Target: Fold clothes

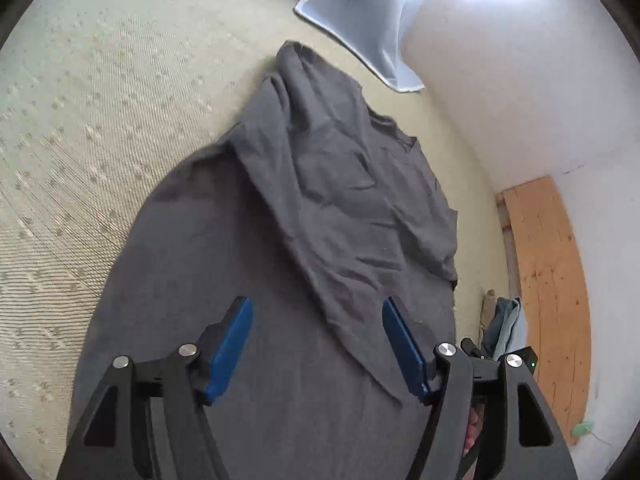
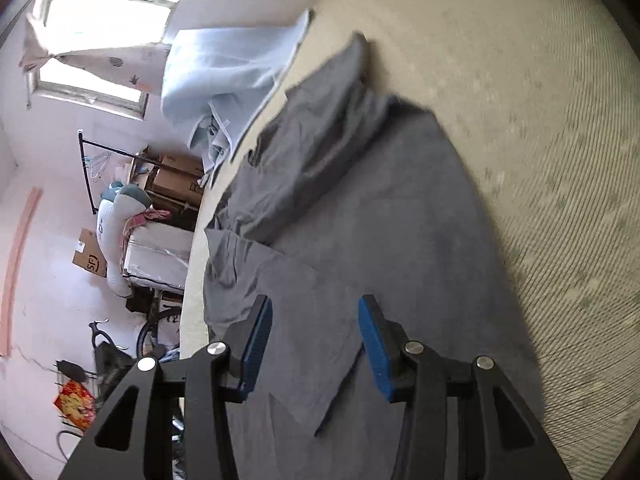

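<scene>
Blue pads (image 1: 232,344) — then rumpled grey garment (image 1: 320,208) — partly folded over itself

The bed's cream patterned cover (image 1: 100,128) filled most of both views. White walls (image 1: 520,92) rose behind it, and a pale wooden board (image 1: 552,280) leaned against one. A window (image 2: 104,16) threw in hard daylight — its printed curtain (image 2: 120,60) was pulled aside. Below stood a black clothes rack (image 2: 90,168) with bare hangers, stacked cardboard boxes (image 2: 176,184), a plush toy (image 2: 116,216) and a bicycle wheel (image 2: 156,332) — all crowded along the far wall.
</scene>
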The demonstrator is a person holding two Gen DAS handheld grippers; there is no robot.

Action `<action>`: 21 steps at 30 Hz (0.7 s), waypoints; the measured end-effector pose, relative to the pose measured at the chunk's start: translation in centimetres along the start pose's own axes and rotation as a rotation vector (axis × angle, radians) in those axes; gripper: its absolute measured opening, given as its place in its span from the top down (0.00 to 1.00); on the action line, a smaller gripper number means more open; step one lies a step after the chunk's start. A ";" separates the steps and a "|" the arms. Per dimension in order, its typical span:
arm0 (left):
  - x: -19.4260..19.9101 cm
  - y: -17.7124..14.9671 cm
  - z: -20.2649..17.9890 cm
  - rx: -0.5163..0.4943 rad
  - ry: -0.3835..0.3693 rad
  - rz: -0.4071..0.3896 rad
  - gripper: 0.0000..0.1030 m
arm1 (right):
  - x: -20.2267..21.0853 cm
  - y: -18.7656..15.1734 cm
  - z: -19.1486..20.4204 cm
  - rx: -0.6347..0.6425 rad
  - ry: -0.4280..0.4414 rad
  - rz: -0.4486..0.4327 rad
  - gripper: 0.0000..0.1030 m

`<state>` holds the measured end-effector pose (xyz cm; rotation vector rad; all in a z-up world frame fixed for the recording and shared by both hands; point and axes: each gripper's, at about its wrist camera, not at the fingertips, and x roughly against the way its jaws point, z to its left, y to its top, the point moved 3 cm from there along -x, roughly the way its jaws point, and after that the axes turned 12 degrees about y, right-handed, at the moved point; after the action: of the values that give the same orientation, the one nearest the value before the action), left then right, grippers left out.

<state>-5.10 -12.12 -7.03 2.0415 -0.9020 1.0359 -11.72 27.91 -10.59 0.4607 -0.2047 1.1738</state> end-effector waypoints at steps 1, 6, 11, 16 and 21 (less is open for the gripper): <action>-0.4 -0.2 0.1 -0.002 -0.004 0.003 0.31 | -0.2 0.0 -0.1 0.011 -0.016 0.004 0.53; -1.8 -0.2 0.1 -0.012 -0.021 0.015 0.31 | -1.4 -0.1 -0.4 0.070 -0.096 0.017 0.54; -2.7 0.3 0.2 -0.017 -0.020 0.016 0.31 | -2.4 0.2 0.0 0.124 -0.125 0.005 0.54; -3.1 1.3 0.6 -0.036 0.005 -0.013 0.31 | -3.0 0.3 0.2 0.154 -0.132 0.014 0.53; -3.5 2.2 1.2 -0.006 -0.051 -0.011 0.31 | -3.2 0.0 0.5 0.184 -0.147 0.034 0.54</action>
<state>-7.95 -13.25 -10.00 2.0741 -0.9177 0.9772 -12.86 24.98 -11.37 0.7091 -0.2332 1.1985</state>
